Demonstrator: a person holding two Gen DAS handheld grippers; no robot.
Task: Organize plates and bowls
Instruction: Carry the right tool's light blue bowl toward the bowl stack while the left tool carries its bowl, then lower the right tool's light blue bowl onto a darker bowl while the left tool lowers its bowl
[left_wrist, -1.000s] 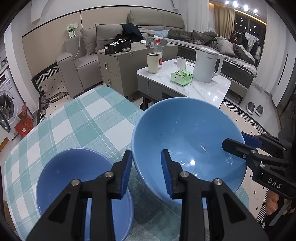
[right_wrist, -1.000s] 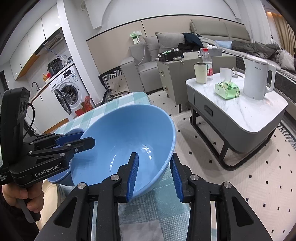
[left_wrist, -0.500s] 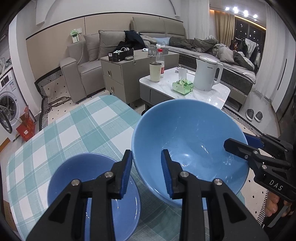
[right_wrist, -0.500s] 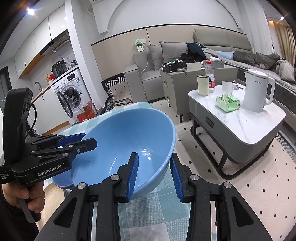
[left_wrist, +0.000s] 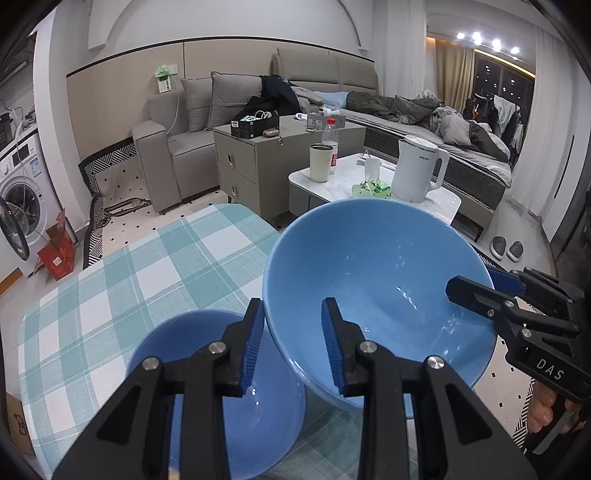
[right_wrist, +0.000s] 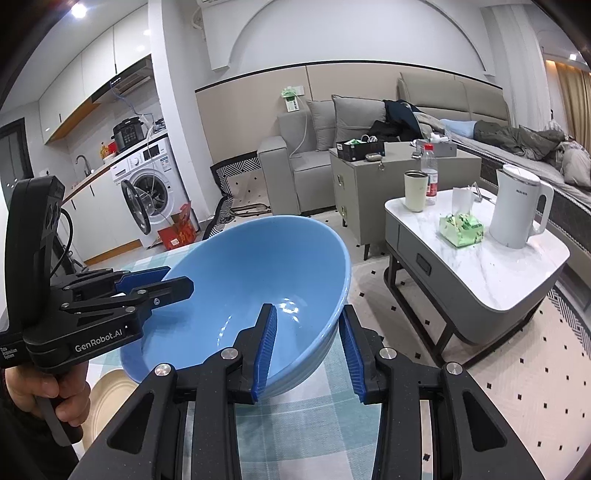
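Change: both grippers and the large bowl (left_wrist: 376, 280) between them sit higher over the bench (left_wrist: 122, 266) than a second ago; more of the checked cloth and the small bowl (left_wrist: 221, 373) shows beneath.
Meaning: the large bowl appears clear of the bench, so the lift step looks done; judged next step is carrying it over for stacking or placing.
Left gripper (left_wrist: 291, 345): clenched on the near rim of the large bowl, one pad outside the wall, one inside.
Right gripper (right_wrist: 308, 347): clenched on the opposite rim in the same way; in the left view it enters from the right edge.
Large bowl position: held tilted between the two grippers, above the bench edge.
Small bowl position: on the bench, below and to the left of the large bowl, partly behind the left gripper.
Plate (right_wrist: 110, 398): pale, on the bench under the large bowl's lower edge.
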